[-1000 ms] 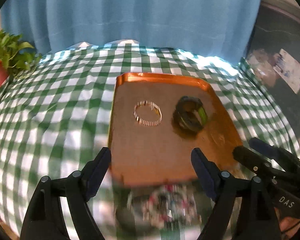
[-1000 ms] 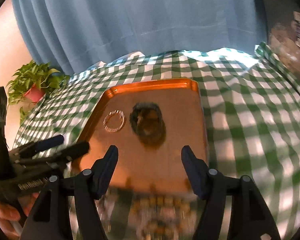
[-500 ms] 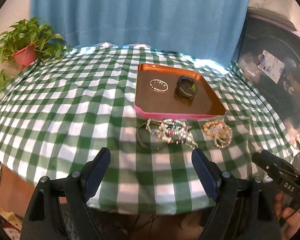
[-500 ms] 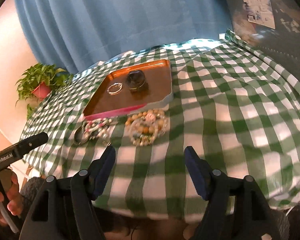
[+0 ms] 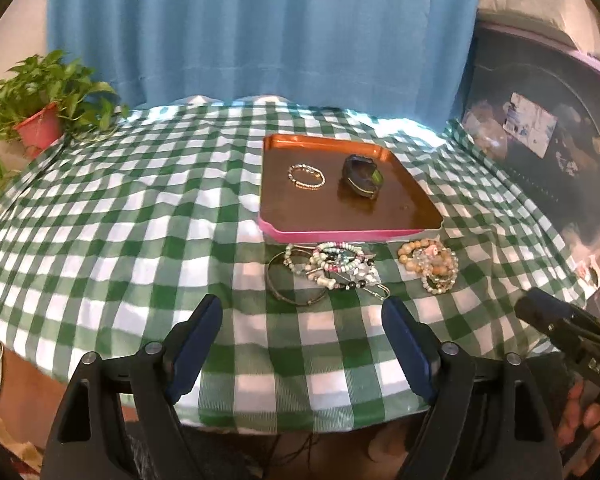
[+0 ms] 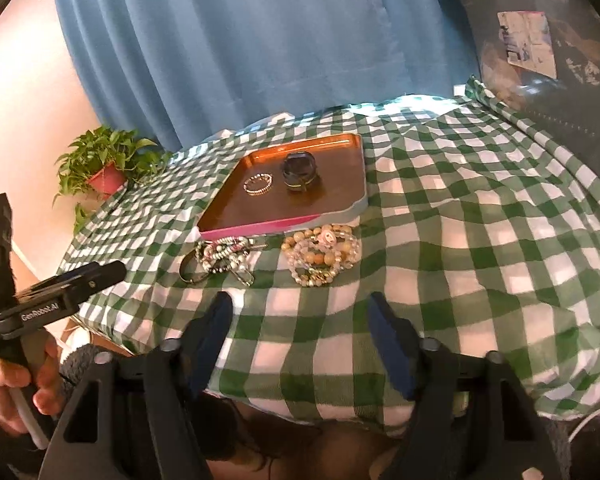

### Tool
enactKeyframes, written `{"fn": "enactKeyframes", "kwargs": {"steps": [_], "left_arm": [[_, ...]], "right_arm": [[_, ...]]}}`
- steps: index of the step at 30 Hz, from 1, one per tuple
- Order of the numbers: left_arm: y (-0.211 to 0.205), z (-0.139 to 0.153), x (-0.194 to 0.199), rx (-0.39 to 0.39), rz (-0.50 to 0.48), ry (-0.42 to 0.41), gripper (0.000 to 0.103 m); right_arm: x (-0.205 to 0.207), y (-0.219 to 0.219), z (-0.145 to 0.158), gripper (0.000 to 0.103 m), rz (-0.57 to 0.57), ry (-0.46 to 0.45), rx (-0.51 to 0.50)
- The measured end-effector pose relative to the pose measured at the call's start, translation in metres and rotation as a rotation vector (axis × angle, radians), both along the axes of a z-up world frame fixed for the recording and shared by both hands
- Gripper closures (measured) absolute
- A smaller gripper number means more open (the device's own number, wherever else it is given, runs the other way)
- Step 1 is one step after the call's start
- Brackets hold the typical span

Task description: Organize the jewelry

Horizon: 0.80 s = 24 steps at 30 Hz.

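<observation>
An orange tray (image 5: 412, 216) (image 6: 342, 150) with a pink front rim sits on the green checked tablecloth. On it lie a thin beaded bracelet (image 5: 306, 176) (image 6: 257, 183) and a dark cuff bracelet (image 5: 361, 176) (image 6: 299, 171). In front of the tray lie a tangle of mixed bead bracelets and a bangle (image 5: 328, 270) (image 6: 222, 258) and a pile of tan and clear bead bracelets (image 5: 430, 264) (image 6: 322, 254). My left gripper (image 5: 302, 334) and right gripper (image 6: 300, 330) are both open and empty, held back over the table's near edge.
A potted plant (image 5: 40, 116) (image 6: 106, 166) stands at the table's far left corner. A blue curtain (image 5: 260, 28) hangs behind the table. A dark cabinet (image 5: 540, 128) stands to the right. Each gripper shows at the side of the other's view.
Both grippers have pulled back and up from close over the tray to the near edge of the table. The jewelry has not moved.
</observation>
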<state>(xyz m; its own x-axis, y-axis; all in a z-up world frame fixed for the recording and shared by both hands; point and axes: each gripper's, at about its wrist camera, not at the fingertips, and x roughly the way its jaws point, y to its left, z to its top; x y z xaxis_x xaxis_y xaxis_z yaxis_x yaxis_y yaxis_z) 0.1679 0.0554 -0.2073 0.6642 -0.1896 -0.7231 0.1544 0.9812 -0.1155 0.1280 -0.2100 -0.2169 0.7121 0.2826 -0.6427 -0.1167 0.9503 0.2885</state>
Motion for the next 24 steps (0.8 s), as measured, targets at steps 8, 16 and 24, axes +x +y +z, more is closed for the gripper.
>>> {"fn": "enactKeyframes", "kwargs": {"steps": [8, 16, 24], "left_arm": [[-0.017, -0.031, 0.045, -0.011, -0.081, 0.076, 0.078], [-0.020, -0.055, 0.079, -0.069, -0.093, 0.122, 0.078], [-0.021, -0.070, 0.108, -0.114, -0.108, 0.132, 0.077]], "right_arm": [[0.040, 0.004, -0.017, 0.081, 0.030, 0.043, -0.027], [0.074, 0.000, -0.029, 0.090, 0.033, 0.056, -0.061], [0.100, -0.022, -0.041, 0.090, -0.015, 0.067, -0.050]]}}
